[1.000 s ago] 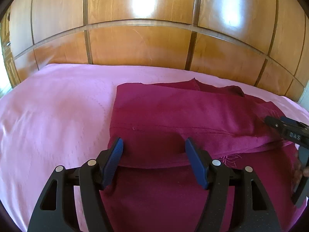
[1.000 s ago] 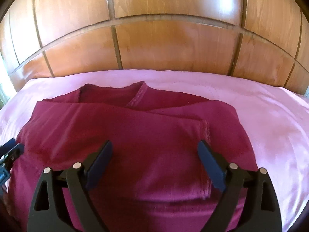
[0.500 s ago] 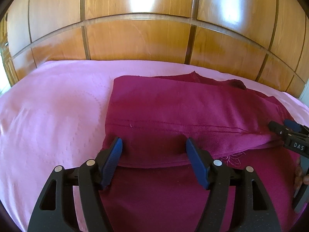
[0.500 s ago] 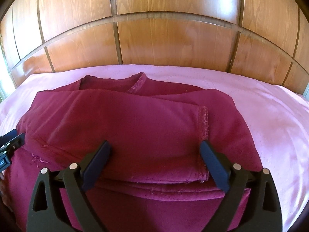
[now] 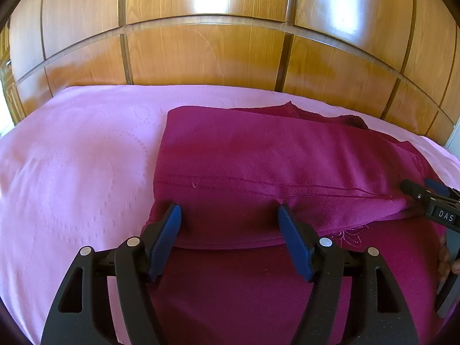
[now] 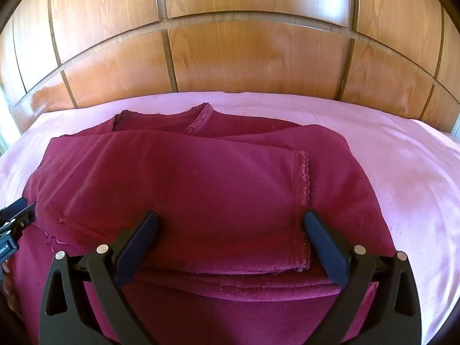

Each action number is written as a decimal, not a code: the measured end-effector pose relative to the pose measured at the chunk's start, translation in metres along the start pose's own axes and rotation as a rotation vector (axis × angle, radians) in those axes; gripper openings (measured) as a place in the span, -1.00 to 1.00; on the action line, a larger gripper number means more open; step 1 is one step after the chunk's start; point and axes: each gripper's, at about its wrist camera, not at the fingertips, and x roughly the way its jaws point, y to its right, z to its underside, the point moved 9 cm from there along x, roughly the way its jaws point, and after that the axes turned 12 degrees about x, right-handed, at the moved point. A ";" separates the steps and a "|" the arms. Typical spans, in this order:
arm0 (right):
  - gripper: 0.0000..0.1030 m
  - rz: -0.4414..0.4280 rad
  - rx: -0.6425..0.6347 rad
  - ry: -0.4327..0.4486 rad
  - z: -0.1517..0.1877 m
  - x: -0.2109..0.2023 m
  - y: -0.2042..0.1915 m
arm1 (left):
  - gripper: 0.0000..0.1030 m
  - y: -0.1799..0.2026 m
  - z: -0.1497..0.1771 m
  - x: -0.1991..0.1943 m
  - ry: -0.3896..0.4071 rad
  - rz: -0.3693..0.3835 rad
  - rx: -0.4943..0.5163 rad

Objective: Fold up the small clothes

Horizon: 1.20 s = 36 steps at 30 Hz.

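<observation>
While maroon top (image 6: 201, 189) lies folded mid-bed on pink sheet (image 6: 402, 178), right gripper (image 6: 230, 227) and left gripper (image 5: 228, 218) both gape over it, gripping nothing. Right view alone shows neckline, lace hem — left view shows embroidery, wooden wardrobe (image 5: 207, 54) behind.

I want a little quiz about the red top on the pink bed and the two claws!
1. True or false: both the left claw and the right claw are open.
2. What colour is the bedspread under the maroon top?
3. The lace-trimmed cuff lies nearest which claw: A left, B right?

Key: 1 true; 2 pink; 3 B.
</observation>
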 end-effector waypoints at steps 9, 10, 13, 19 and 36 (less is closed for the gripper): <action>0.95 0.000 0.029 0.018 0.005 -0.028 0.007 | 0.50 0.001 0.002 -0.016 0.028 -0.006 -0.007; 0.95 -0.001 0.029 0.021 0.007 -0.033 0.009 | 0.51 0.002 0.003 -0.019 0.029 -0.009 -0.005; 0.95 0.007 0.019 0.018 0.015 -0.047 0.017 | 0.56 0.002 0.010 -0.028 0.021 -0.009 -0.007; 0.95 0.067 0.012 -0.010 0.039 -0.072 0.054 | 0.56 -0.011 0.044 -0.056 -0.003 0.015 -0.056; 0.11 -0.046 0.095 -0.323 0.200 -0.181 0.116 | 0.08 -0.010 0.209 -0.154 -0.286 0.288 -0.142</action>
